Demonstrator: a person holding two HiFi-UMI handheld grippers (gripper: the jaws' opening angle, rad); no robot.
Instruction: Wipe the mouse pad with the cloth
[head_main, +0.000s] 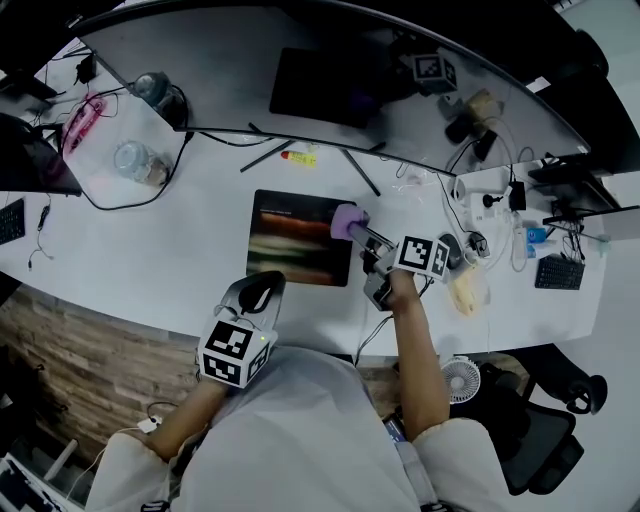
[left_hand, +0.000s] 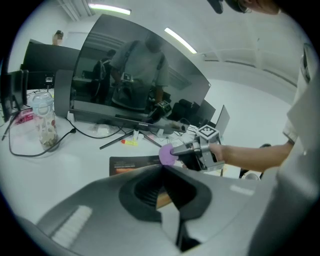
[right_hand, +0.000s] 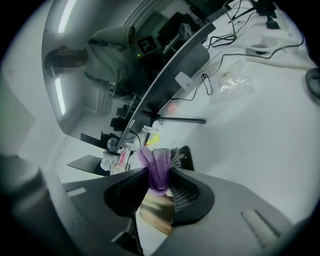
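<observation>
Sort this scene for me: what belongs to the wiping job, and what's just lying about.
Job: purple cloth, mouse pad, right gripper clamping the cloth.
Lying about: curved monitor, clear jar, yellow marker, small fan.

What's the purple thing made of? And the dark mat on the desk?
The purple cloth looks like soft terry or microfibre: fuzzy, bunched where the right gripper pinches it. The mouse pad looks like a thin flat mat with a smooth printed top, streaky colours on black; maybe fabric over rubber, but that can't be told.
</observation>
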